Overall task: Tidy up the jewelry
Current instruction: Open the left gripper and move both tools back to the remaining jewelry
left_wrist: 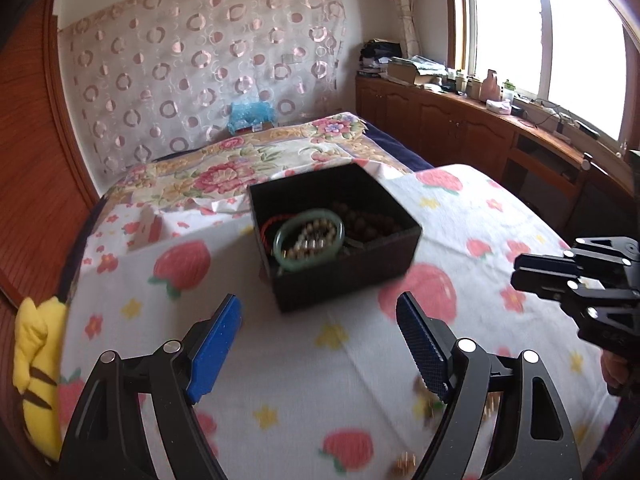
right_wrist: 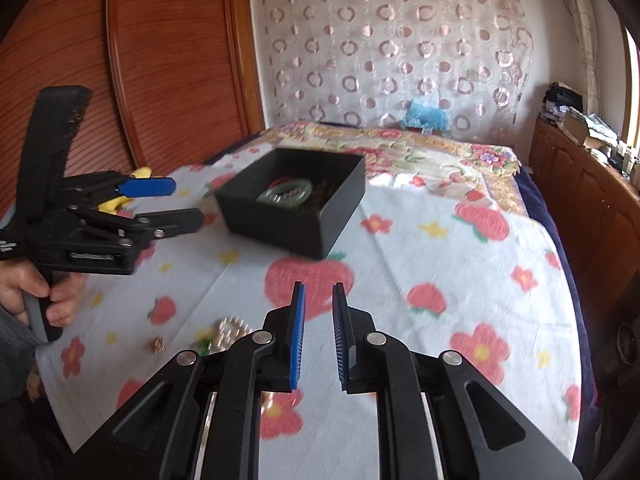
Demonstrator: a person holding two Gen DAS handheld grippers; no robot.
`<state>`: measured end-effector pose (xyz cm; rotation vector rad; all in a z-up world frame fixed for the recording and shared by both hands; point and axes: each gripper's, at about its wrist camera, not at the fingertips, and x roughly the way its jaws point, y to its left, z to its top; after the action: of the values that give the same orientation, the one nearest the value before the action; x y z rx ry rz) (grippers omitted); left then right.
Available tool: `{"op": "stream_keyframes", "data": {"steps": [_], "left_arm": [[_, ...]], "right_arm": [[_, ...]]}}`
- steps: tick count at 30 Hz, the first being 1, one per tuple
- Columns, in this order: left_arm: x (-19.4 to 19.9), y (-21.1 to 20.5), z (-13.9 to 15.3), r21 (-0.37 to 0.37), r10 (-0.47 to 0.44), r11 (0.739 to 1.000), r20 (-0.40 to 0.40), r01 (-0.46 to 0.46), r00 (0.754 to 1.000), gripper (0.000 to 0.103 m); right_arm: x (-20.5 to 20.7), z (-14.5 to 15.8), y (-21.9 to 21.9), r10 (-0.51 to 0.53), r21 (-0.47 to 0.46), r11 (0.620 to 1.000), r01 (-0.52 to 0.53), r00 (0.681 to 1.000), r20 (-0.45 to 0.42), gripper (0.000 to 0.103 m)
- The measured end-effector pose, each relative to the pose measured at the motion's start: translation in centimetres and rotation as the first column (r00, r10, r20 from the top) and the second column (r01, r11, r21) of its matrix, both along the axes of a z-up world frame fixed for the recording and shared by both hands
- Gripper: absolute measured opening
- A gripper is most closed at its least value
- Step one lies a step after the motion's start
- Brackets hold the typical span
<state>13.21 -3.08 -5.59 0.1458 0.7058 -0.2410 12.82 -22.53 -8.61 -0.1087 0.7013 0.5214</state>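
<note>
- Bed [left_wrist: 460,208], draped in a strawberry-print towel [left_wrist: 304,380]: soft, yielding ground, so small pieces likely sink a little into the pile and want a shallow scoop, not a downward jab.
- Black box [left_wrist: 344,276], the landmark, set mid-towel: open-topped, rigid-looking walls, probably light; likely slides on the cloth if nudged, so best left unpushed.
- Left claw [left_wrist: 320,344], just short of the box's near wall: blue pads spread wide, nothing between them, hovering above bare towel.
- Right claw [right_wrist: 319,336], nearer the viewer than the box and off to its right: pads drawn narrow with a slim gap, nothing visibly pinched.
- Green bangle [left_wrist: 310,240], inside the box toward its near-left part: hard, smooth, likely slippery and chip-prone; best pinched across the band, not around the whole ring.
- Dark bead strand [left_wrist: 360,224], inside the box, right of the bangle: limp, heavy for its size by the look of it; likely drapes and swings when lifted.
- Pale beads [left_wrist: 310,238], inside the box, lying across the bangle's opening: loose and floppy; a pinch on a bunch holds better than on one bead.
- Red cord [left_wrist: 266,226], at the box's left inner wall, behind the bangle: thin, soft, easy to snag.
- Pearl-like strand [right_wrist: 228,332], out on the towel well in front of the box: round, slick beads, blurred; worth pinching at a clustered loop.
- Small gold piece [right_wrist: 157,345], on the towel left of that strand: tiny, kind unclear; needs a fingertip-fine pinch.
</note>
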Motion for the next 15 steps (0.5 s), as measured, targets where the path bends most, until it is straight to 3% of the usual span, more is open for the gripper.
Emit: {"op": "stream_keyframes", "data": {"steps": [11,15], "left_arm": [[-5.0,2.8,-1.0,-0.024,0.027,0.999,-0.016,-0.028,0.999,0.077],[-5.6,3.6,-1.9,-0.041,0.031,0.999,-0.037,-0.032,0.999,0.077]], "right_arm": [[-2.2,-2.4,1.0,0.044,-0.056,0.997,-0.048,0.997,-0.063,0.016],[-2.5,-3.1,1.6,0.079,-0.063,0.994,-0.086,0.991,-0.106,0.024]]}}
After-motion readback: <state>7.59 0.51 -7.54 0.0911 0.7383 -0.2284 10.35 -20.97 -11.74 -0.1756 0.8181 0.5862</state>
